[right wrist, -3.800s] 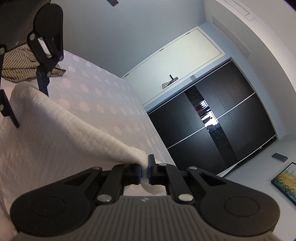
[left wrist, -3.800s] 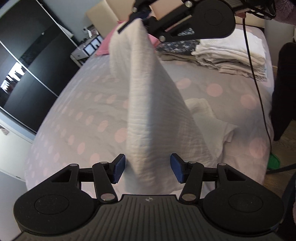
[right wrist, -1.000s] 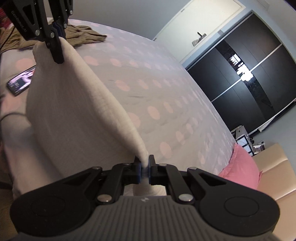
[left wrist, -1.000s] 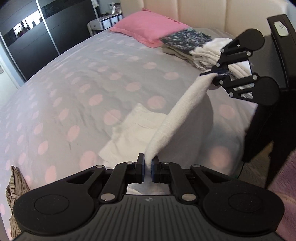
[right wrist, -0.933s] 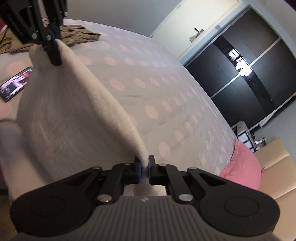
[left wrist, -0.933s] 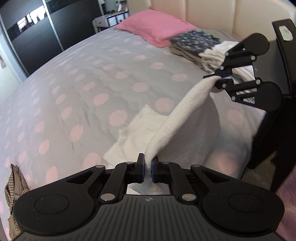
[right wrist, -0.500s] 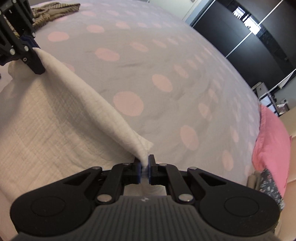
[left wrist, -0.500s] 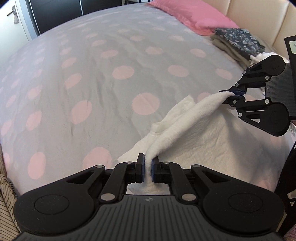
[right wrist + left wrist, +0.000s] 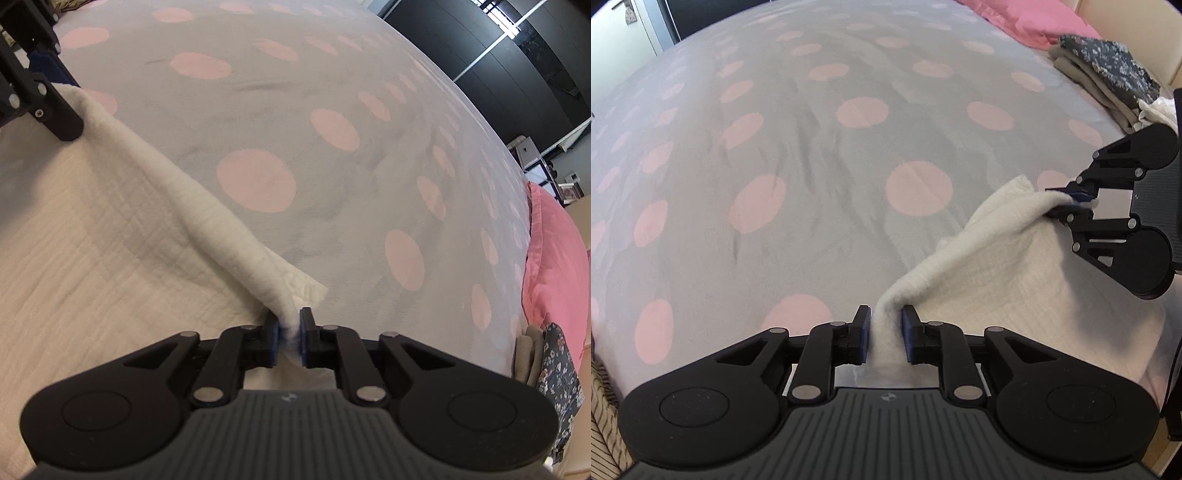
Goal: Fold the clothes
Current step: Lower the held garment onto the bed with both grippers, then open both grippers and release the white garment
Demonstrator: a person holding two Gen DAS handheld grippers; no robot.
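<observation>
White cloth [image 9: 1004, 266]: being held low over the grey, pink-dotted bedspread [image 9: 812, 155] along one edge. Left gripper [image 9: 885, 334]: jaws narrowly parted around one corner. Right gripper [image 9: 288, 338]: jaws being pressed on the other corner.

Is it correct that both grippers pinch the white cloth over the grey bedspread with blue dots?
Not quite. The dots on the grey bedspread are pink, not blue, as the left wrist view shows. The rest holds: the left gripper and the right gripper each have the white cloth between their fingers.
</observation>
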